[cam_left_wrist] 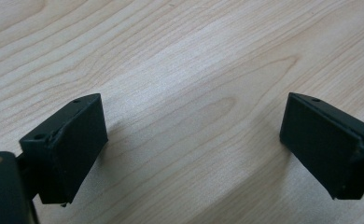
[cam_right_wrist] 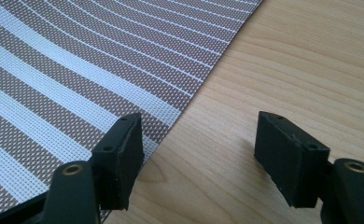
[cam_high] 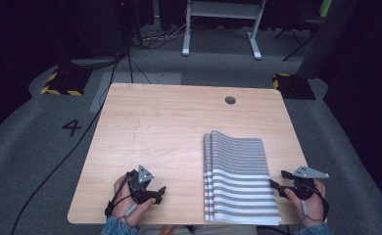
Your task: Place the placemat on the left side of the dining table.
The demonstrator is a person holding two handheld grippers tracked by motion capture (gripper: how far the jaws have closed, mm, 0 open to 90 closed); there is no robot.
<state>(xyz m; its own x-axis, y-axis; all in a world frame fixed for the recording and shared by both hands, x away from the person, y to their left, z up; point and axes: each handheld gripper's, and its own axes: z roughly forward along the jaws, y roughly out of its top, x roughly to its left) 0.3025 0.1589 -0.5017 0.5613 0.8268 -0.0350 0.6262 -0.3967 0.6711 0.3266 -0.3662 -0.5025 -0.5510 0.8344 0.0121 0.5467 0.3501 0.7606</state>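
Light wood table [cam_high: 169, 127], bare over its left half. Round cable hole [cam_high: 230, 100] near the table's far right corner. Striped grey-and-white woven mat [cam_high: 238, 171] lies flat on the table's near right part, folded edge at its left, near edge at the table's front. Grey carpet [cam_high: 32, 161] all round the table. White "4" [cam_high: 72, 127] on the carpet just left of the table. Black cable [cam_high: 57, 166] runs along the carpet left of the table. Two yellow-black hazard-striped bases beyond the table's far corners: left [cam_high: 61, 83], right [cam_high: 292, 85]. Pale floor plate [cam_high: 140, 81] touching the far left edge. White desk frame [cam_high: 221, 24] well beyond the table, loose cables [cam_high: 159, 36] beside it.
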